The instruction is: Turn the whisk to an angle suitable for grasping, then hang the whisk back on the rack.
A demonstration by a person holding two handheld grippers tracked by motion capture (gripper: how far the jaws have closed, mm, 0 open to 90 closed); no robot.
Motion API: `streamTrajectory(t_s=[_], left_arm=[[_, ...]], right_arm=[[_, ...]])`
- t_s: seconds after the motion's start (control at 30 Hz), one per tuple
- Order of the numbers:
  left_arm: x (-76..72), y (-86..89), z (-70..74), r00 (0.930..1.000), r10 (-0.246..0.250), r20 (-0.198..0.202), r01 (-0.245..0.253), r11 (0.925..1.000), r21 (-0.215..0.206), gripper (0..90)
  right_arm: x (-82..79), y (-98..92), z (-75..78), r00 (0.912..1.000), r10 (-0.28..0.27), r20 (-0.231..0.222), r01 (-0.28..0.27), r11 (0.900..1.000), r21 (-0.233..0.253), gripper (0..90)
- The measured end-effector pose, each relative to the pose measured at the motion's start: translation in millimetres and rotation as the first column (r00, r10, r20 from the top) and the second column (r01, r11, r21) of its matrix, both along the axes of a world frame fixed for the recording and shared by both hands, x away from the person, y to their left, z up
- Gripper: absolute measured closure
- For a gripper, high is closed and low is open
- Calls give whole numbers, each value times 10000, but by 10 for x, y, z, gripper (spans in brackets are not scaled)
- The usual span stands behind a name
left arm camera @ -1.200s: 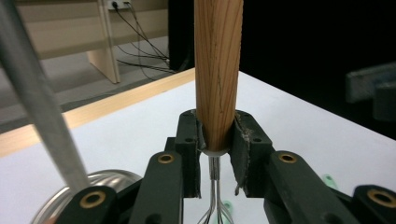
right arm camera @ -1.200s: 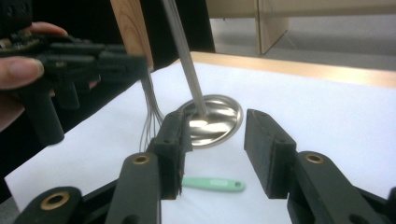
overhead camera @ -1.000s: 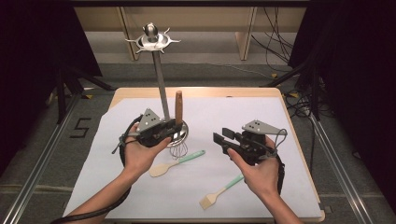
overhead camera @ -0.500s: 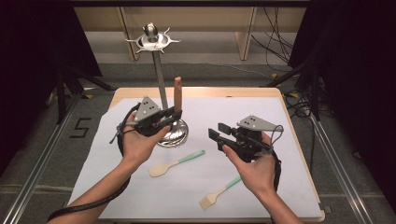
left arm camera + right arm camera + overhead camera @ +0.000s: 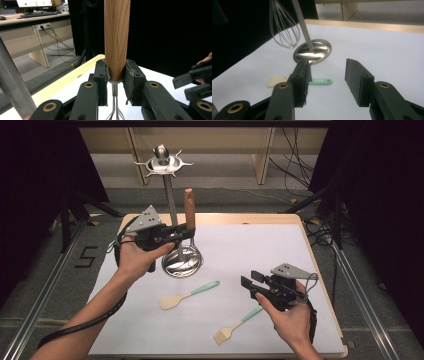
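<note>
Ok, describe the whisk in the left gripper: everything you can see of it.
The whisk has a round, light-brown wooden handle with visible grain, tapering to a metal collar where thin steel wires fan into a balloon head. It hangs upright, handle up and wires down, lifted off the table beside the pole of the metal stand. The left gripper is clamped on the handle's lower end, just above the collar, a jaw pad pressing each side. Nothing else touches it.

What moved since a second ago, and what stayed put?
The left gripper, shut on the whisk by its wooden handle, lifted it up beside the stand's pole. The right gripper, open, drifted right and toward the person. The spatula, the brush and the stand's base stayed where they were.
</note>
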State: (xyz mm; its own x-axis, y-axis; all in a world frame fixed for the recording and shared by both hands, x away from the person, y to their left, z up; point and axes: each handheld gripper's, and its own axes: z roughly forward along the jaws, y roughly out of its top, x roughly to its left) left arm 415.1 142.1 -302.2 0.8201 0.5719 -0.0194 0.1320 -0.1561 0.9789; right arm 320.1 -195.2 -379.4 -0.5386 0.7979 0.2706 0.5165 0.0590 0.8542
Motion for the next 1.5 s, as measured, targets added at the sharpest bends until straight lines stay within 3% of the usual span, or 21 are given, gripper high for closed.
streamTrajectory(t_s=[0.07, 0.2, 0.23, 0.27, 0.3, 0.33, 0.4, 0.5, 0.53, 0.63, 0.73, 0.8, 0.97, 1.0, 1.2, 1.23, 1.3, 1.37, 1.4, 1.47, 1.5], left_arm=[[10, 16, 37, 10000, -27, 27, 27, 10000, 47, 730], [32, 53, 89, 9999, -50, 128, 50, 10000, -41, 730], [43, 72, 115, 9999, 0, 112, 2, 9999, -162, 730], [45, 83, 129, 9999, 22, 105, -20, 9998, -194, 730], [45, 83, 129, 9999, 22, 105, -20, 9998, -194, 731], [50, 103, 156, 9999, 2, 143, 2, 9996, -273, 731], [51, 117, 180, 9998, -42, 196, 48, 9995, -309, 731], [52, 122, 205, 9997, -102, 203, 108, 9995, -300, 731], [60, 124, 226, 9997, -138, 211, 144, 9996, -260, 731], [73, 125, 247, 9996, -128, 237, 136, 9994, -310, 731], [69, 121, 267, 9995, -161, 267, 171, 9992, -361, 731], [66, 120, 283, 9992, -273, 275, 283, 9989, -373, 731], [61, 133, 299, 9994, -232, 241, 242, 9988, -427, 731], [64, 144, 306, 9993, -264, 275, 275, 9989, -392, 731], [61, 177, 315, 9997, -163, 175, 171, 9987, -482, 731], [63, 178, 313, 9996, -214, 160, 222, 9986, -471, 731], [73, 180, 304, 9998, -210, 58, 213, 9987, -465, 731], [102, 188, 293, 9998, -173, -51, 170, 9985, -521, 731], [120, 194, 289, 9998, -202, -25, 201, 9987, -469, 731], [146, 201, 277, 9998, -145, -110, 140, 9988, -469, 731], [159, 201, 270, 9998, -120, -149, 112, 9987, -496, 731]], right_arm=[[0, -77, -62, 9998, -37, 176, 40, 9998, -182, 550], [-31, -126, -133, 9988, -369, -335, 372, 9993, 82, 550], [-2, -178, -183, 9995, -295, -53, 294, 9993, -251, 550], [-19, -166, -188, 9984, -400, -407, 397, 9992, -65, 550], [-4, -187, -208, 9991, -409, -110, 405, 9987, -320, 550], [-31, -173, -202, 9971, -464, -600, 456, 9989, -145, 549], [-17, -193, -226, 9991, -344, -258, 341, 9993, -120, 549], [-32, -196, -227, 9979, -471, -434, 467, 9989, -101, 549], [-10, -189, -266, 9985, -550, -47, 550, 9985, 10, 548], [-20, -191, -273, 9973, -710, -164, 712, 9973, 156, 547], [-25, -247, -240, 9983, -516, -270, 500, 9972, -547, 547], [-15, -227, -248, 9987, -473, -168, 472, 9989, -73, 545], [-6, -236, -267, 9977, -647, -193, 642, 9976, -273, 543], [-11, -236, -259, 9976, -474, -514, 461, 9986, -261, 541], [-3, -231, -267, 9985, -519, -173, 516, 9985, -179, 539], [-14, -249, -252, 9984, -516, -237, 505, 9977, -441, 539], [-40, -215, -254, 9959, -651, -624, 648, 9979, -80, 539], [-33, -227, -255, 9978, -458, -475, 458, 9989, -6, 539], [-47, -186, -258, 9955, -782, -529, 803, 9960, 390, 538], [-12, -216, -274, 9976, -689, 82, 689, 9976, -32, 538], [-12, -214, -273, 9990, -431, -129, 432, 9990, 103, 538]])
